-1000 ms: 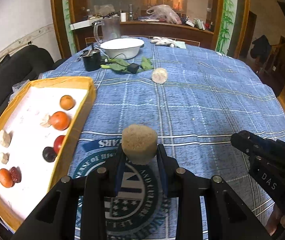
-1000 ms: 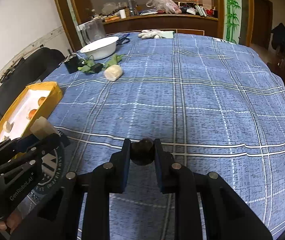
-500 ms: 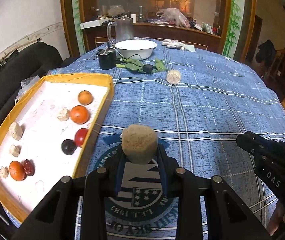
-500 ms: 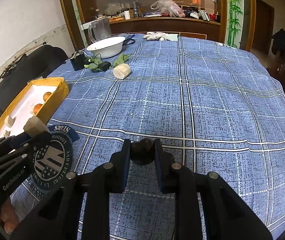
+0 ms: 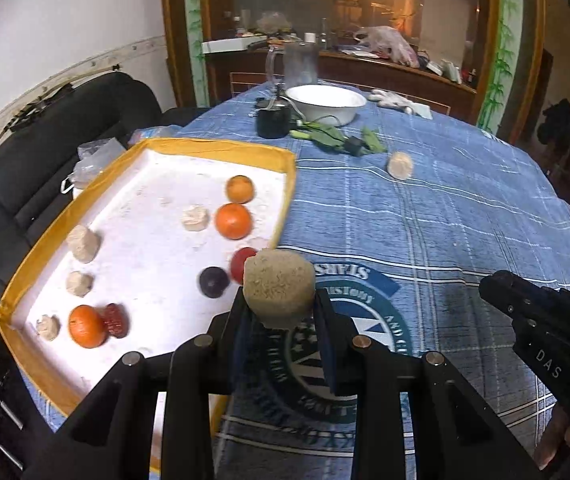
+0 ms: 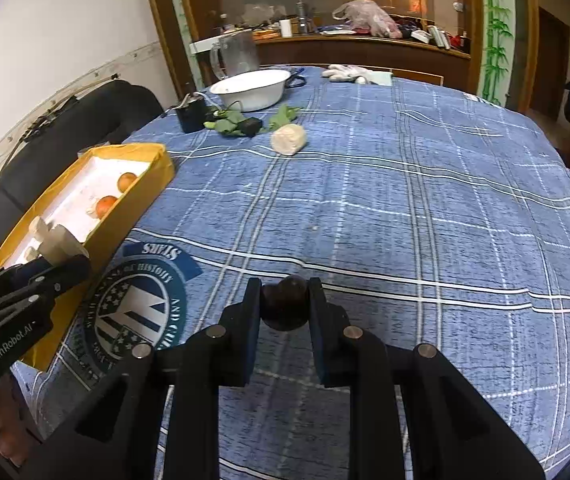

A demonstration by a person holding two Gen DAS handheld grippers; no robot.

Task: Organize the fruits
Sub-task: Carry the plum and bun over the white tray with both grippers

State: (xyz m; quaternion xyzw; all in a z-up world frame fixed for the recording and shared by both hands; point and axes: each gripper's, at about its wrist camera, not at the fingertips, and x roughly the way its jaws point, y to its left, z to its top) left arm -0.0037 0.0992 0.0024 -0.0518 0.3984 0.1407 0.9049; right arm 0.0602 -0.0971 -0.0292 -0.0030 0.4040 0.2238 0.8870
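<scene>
My left gripper is shut on a tan, rough round fruit and holds it above the right rim of the yellow tray. The tray holds several fruits: oranges, a red one, a dark plum and tan pieces. My right gripper is shut on a small dark round fruit above the blue cloth. A second tan fruit lies on the table further back; it also shows in the right wrist view.
A white bowl, a glass jug, a black cup, green leaves and white gloves stand at the table's far side. A black sofa lies left of the tray. The right gripper's body shows at the right.
My left gripper has moved left with the tan fruit, from over the cloth's emblem to the tray's right rim. The right gripper has kept its dark fruit and has drifted slightly.
</scene>
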